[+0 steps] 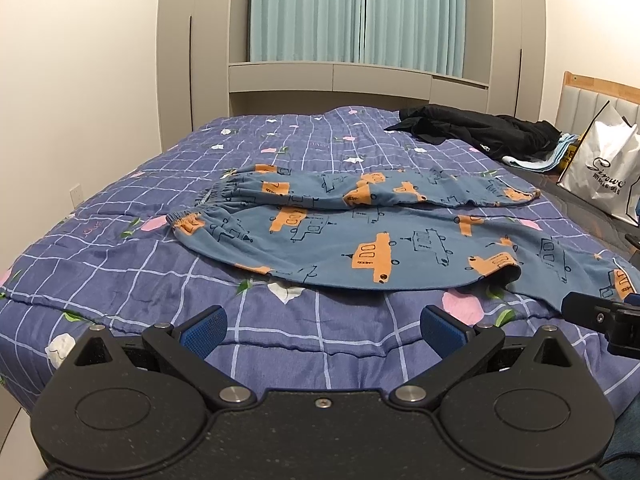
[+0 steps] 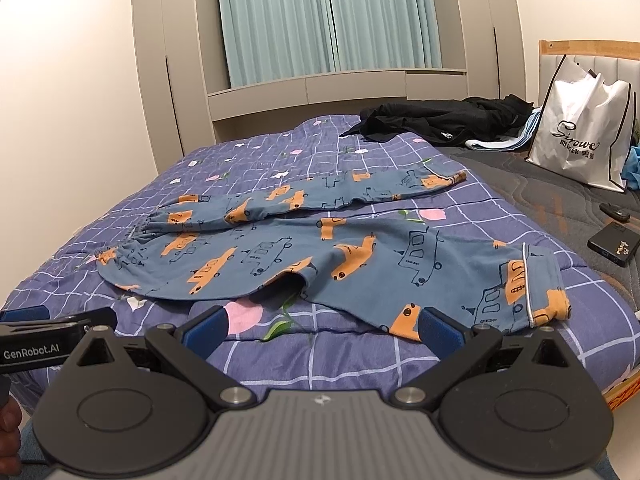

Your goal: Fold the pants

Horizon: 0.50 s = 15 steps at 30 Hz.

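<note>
Blue pants printed with orange cars lie spread on the bed, waistband at the left, both legs running to the right. In the right wrist view the same pants show the near leg's cuff at the right. My left gripper hovers open over the quilt just short of the pants' near edge, with nothing between its blue pads. My right gripper is open too, its right fingertip close to the near leg's hem. The right gripper also shows at the right edge of the left wrist view, and the left gripper at the left edge of the right wrist view.
A blue checked quilt covers the bed. Black clothes are heaped at the far right, beside a white shopping bag. A small black box and a dark remote-like item lie on the bare mattress. Curtains and cabinets stand behind.
</note>
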Motion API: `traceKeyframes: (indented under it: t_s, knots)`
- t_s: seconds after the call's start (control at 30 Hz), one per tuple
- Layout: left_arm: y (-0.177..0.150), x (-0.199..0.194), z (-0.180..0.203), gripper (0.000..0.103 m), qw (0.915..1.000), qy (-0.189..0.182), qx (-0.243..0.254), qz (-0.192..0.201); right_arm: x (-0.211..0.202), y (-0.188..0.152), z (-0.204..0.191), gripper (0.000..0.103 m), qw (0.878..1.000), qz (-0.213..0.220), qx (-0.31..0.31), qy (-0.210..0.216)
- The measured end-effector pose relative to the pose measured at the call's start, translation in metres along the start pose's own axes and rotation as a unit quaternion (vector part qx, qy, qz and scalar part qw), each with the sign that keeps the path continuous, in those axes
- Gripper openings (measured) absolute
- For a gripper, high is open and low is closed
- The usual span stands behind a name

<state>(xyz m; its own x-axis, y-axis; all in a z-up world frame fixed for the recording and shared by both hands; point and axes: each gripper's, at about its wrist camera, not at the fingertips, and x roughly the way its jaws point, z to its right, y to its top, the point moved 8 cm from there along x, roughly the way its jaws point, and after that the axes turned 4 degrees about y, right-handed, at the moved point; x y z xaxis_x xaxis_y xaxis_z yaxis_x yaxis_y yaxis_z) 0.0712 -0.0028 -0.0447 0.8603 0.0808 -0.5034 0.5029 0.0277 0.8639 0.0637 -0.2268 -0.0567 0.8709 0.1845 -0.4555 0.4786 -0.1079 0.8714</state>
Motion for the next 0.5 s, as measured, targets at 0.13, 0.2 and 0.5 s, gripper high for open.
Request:
traceKeyframes:
  t_s: [0.13, 0.2, 0.5]
  knots:
    - [-0.001, 0.004, 0.002, 0.102, 1.0, 0.0, 0.003, -0.008, 0.003, -0.001, -0.001, 0.103, 1.0, -0.006, 0.002, 0.003]
    - [-0.002, 0.007, 0.002, 0.102, 0.9999, 0.0, 0.004, -0.013, 0.005, -0.001, -0.001, 0.103, 1.0, -0.009, 0.002, 0.004]
    - [0.002, 0.018, 0.006, 0.102, 0.9994, 0.0, 0.015, -0.03, 0.013, 0.005, -0.002, 0.103, 1.0, -0.007, -0.008, 0.017]
